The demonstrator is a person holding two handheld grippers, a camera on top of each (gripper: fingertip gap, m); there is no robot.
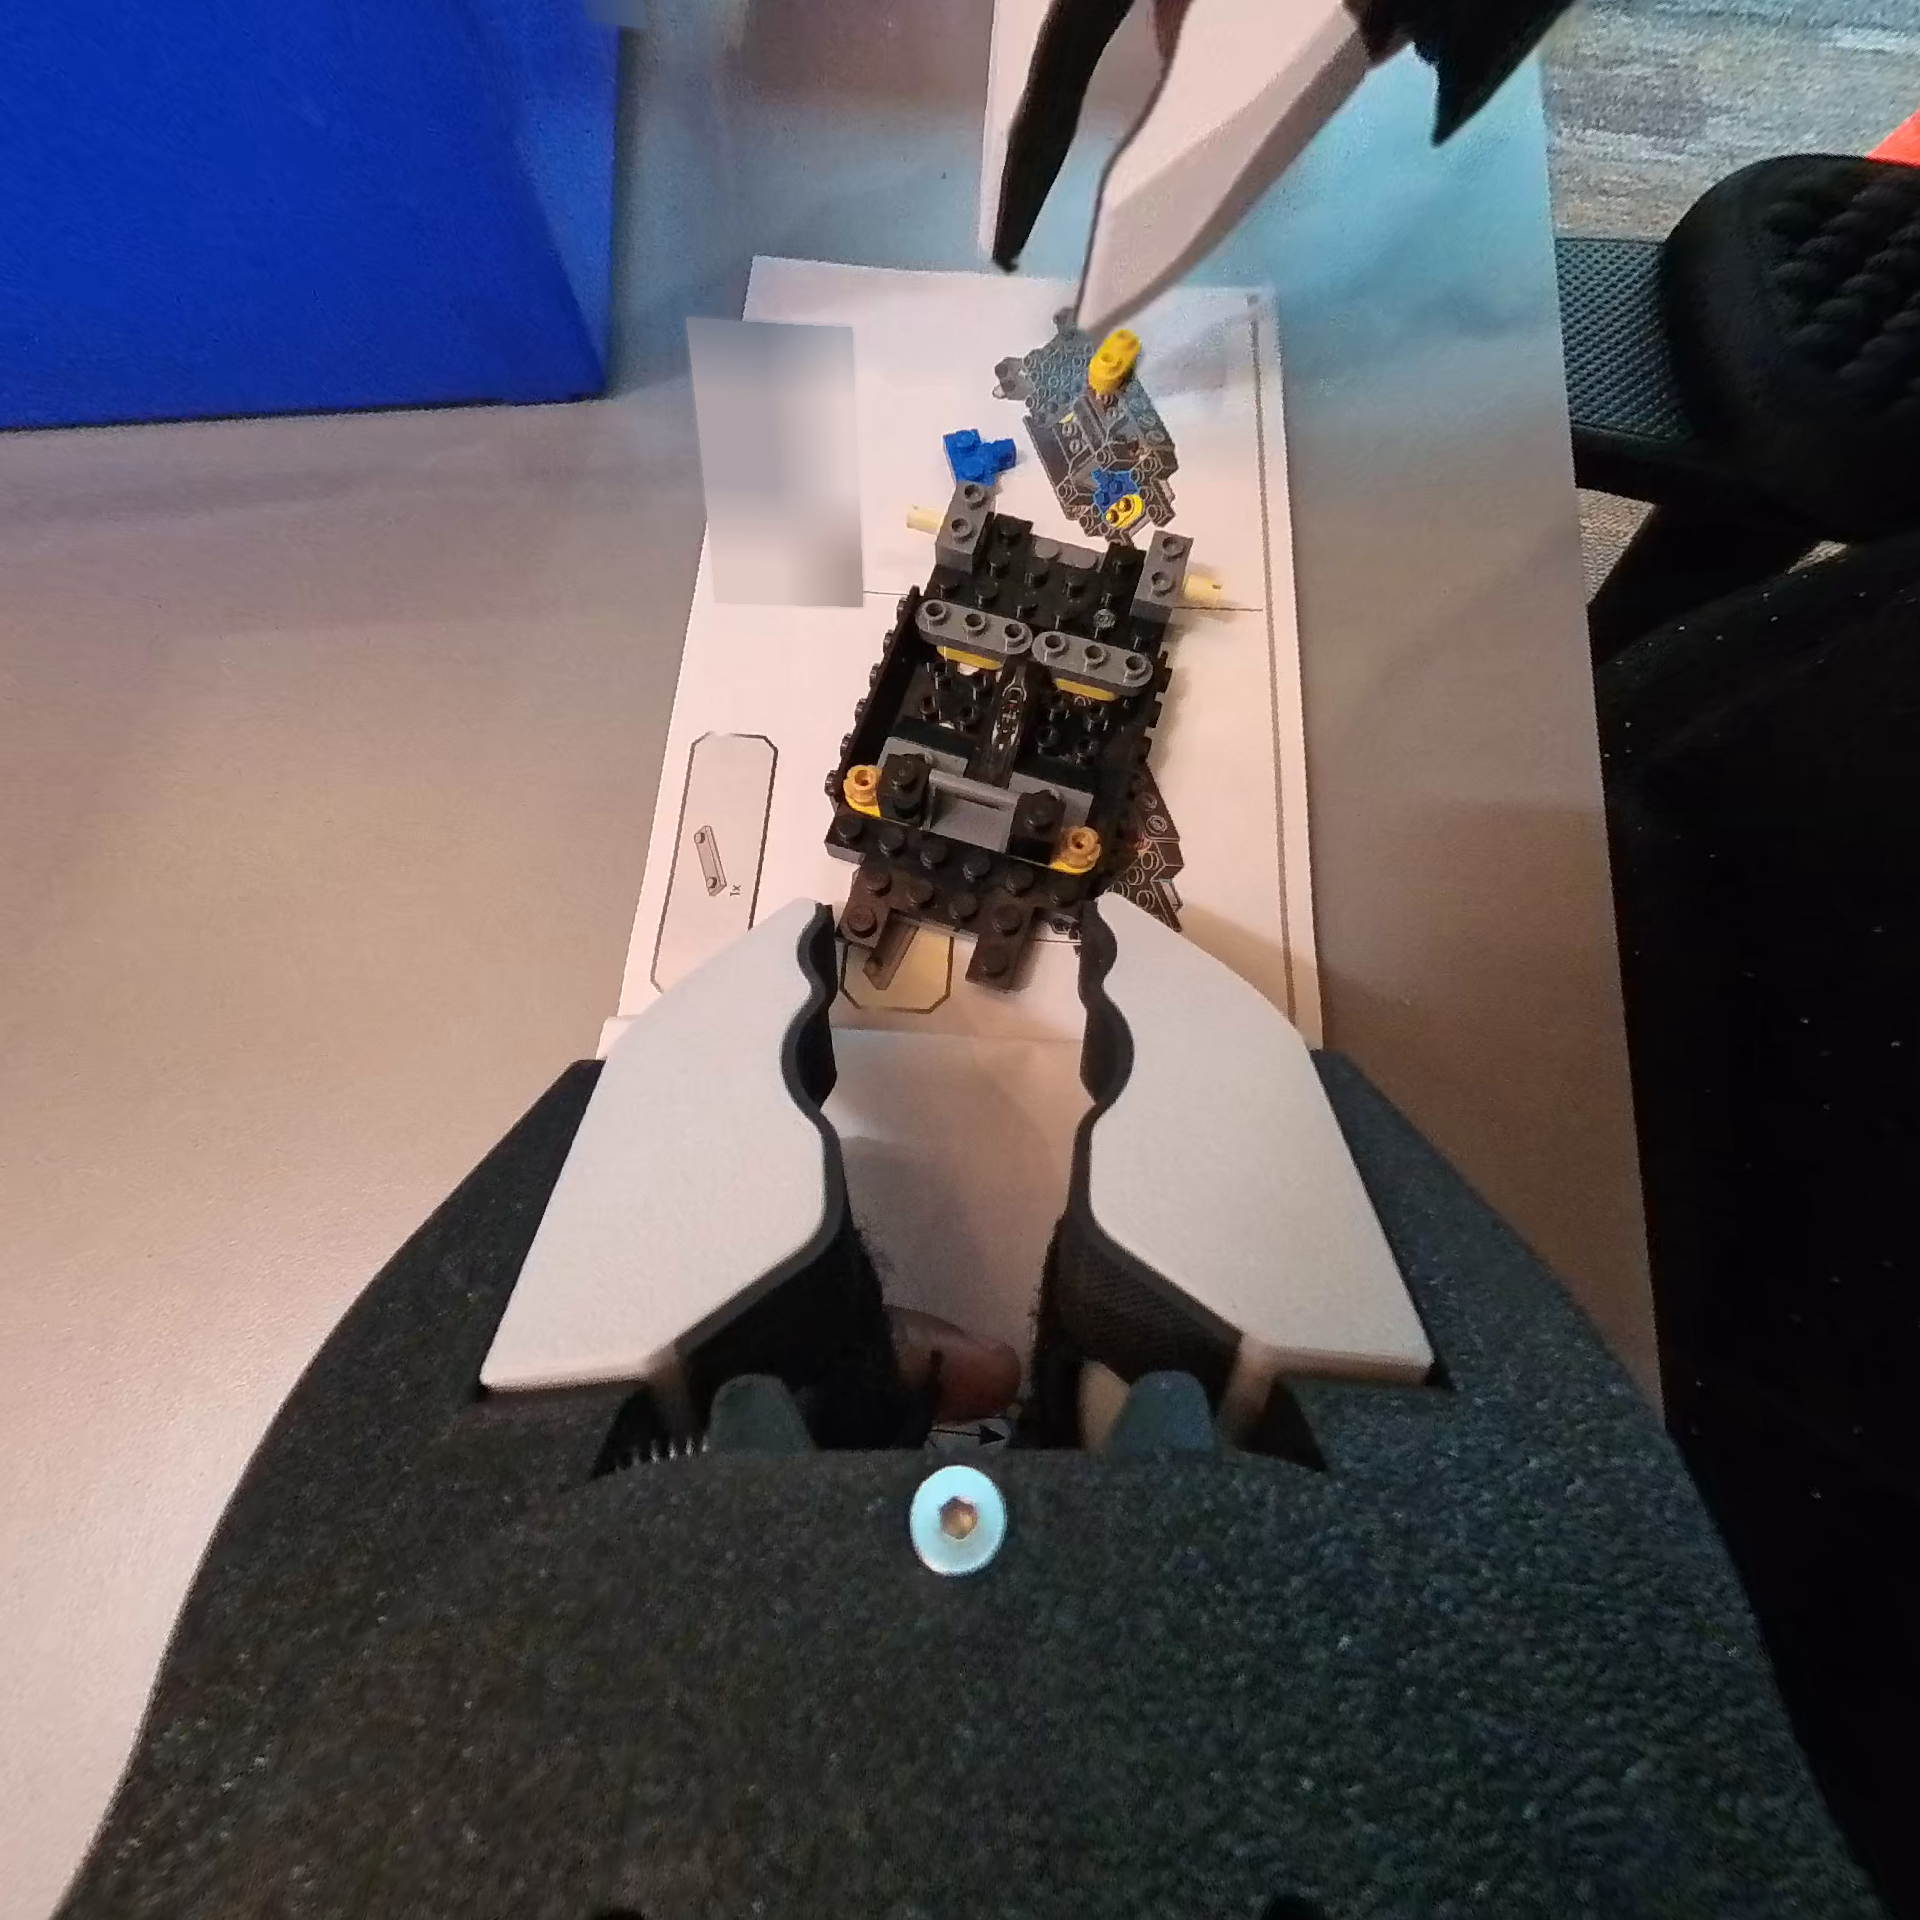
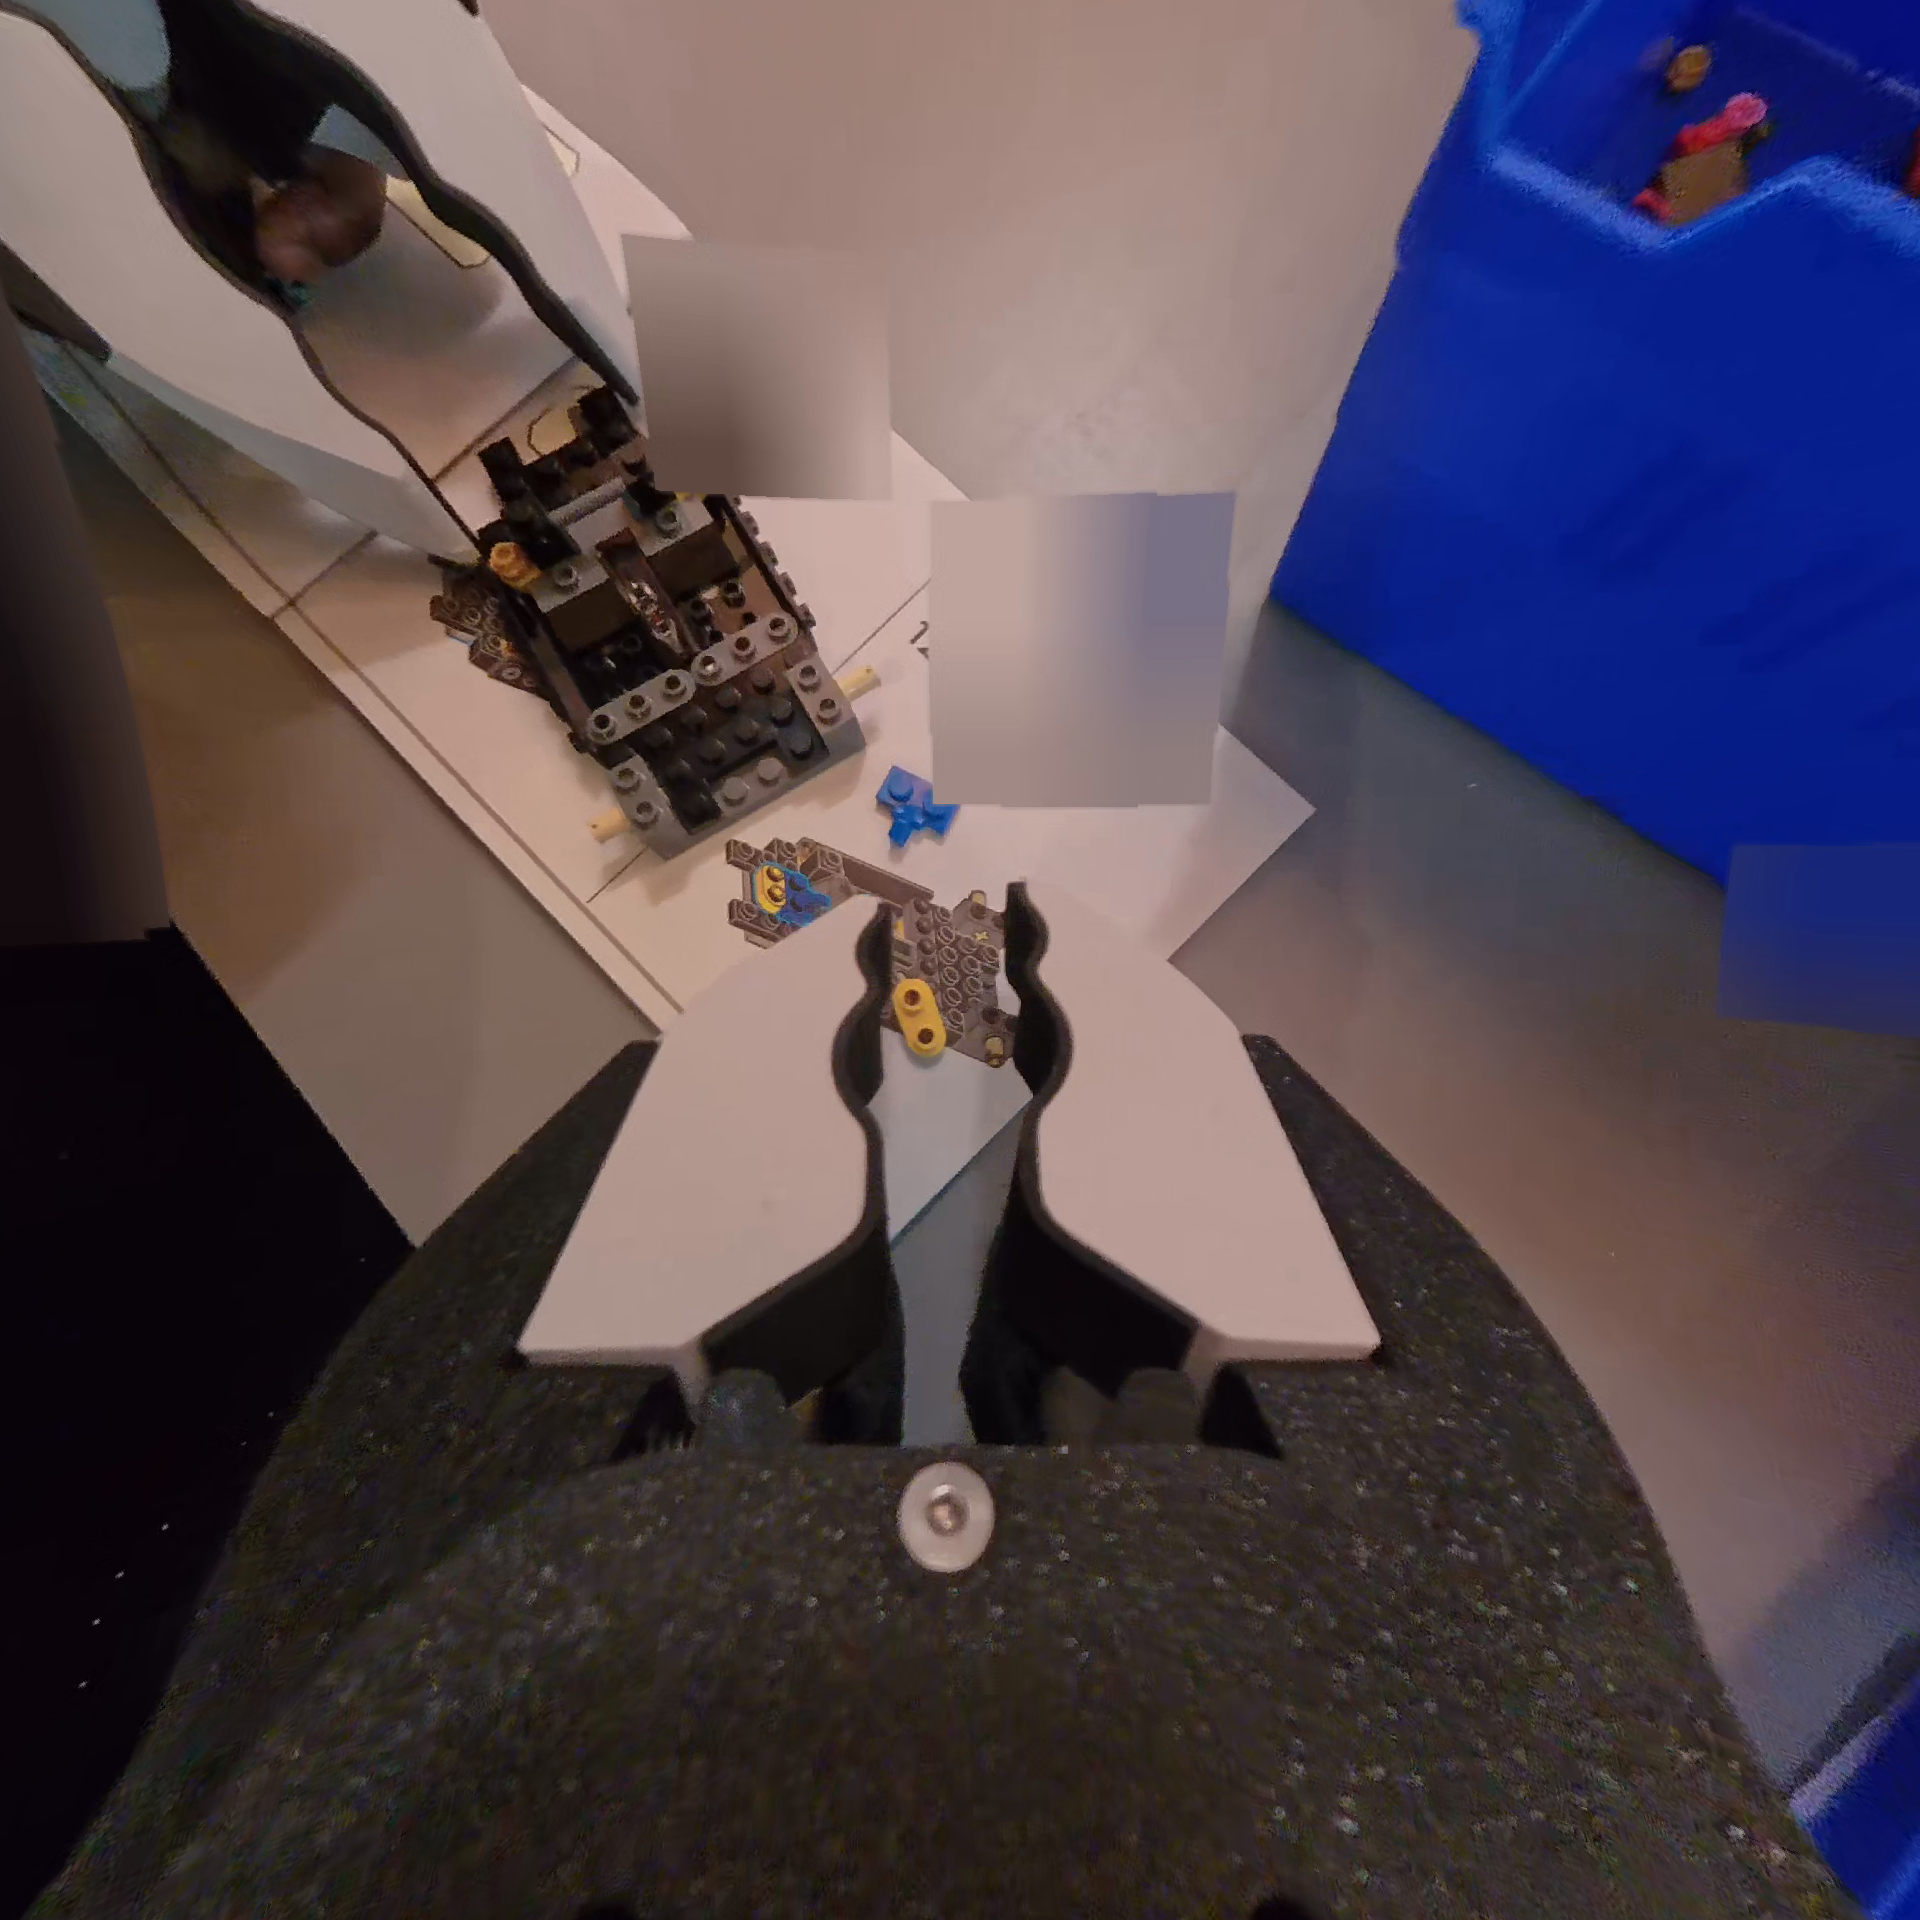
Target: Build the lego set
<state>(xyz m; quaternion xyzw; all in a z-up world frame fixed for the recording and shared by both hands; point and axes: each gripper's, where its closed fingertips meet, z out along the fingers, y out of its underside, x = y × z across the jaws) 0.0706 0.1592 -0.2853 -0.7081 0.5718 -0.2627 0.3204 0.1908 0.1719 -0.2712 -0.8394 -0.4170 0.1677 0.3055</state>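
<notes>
On the instruction sheet near the table's edge: black-and-grey lego build, studs up, yellow accents. Left claw spread around its near end; right claw spread over a yellow piece.

The white printed instruction sheet under the bricks carries a parts-callout box with a line drawing of a small plate and a short quantity mark beside it. No other lettering is legible in either view.
</notes>
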